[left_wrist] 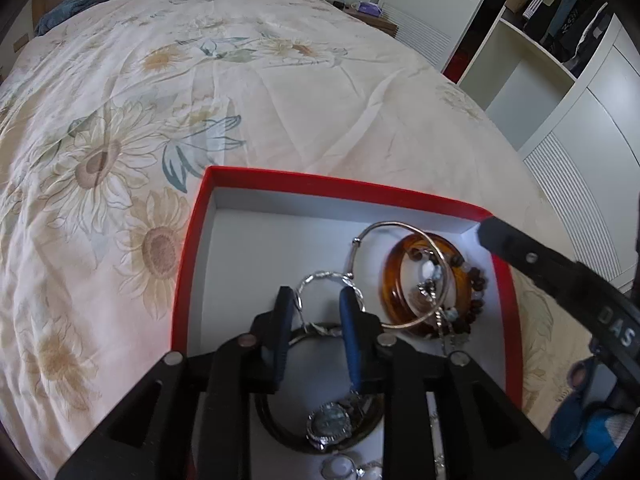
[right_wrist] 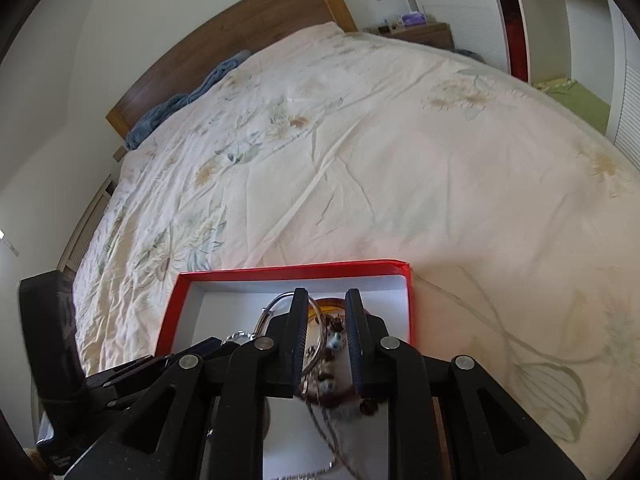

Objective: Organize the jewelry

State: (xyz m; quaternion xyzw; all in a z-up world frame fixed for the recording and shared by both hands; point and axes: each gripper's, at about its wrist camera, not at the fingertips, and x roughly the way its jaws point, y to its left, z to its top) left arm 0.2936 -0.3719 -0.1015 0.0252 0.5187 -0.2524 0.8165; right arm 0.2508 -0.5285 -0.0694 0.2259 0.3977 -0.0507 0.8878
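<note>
bed with sunflower-print cover (left_wrist: 280, 92), open red box (left_wrist: 192, 240) on it, blue towel (left_wrist: 100, 0) by headboard

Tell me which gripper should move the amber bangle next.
Right. The right gripper hovers open directly over the amber bangle in the red box. The left gripper straddles the twisted silver ring instead, beside the bangle, so it would probably have to shift first.

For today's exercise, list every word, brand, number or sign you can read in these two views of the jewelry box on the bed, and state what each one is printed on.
"DAS": white letters, cut off at the frame edge, on the black body of the right claw as seen from the left wrist view.
Watch dial: any markings too small and blurred to read.
Right wrist view: no readable text.
</note>
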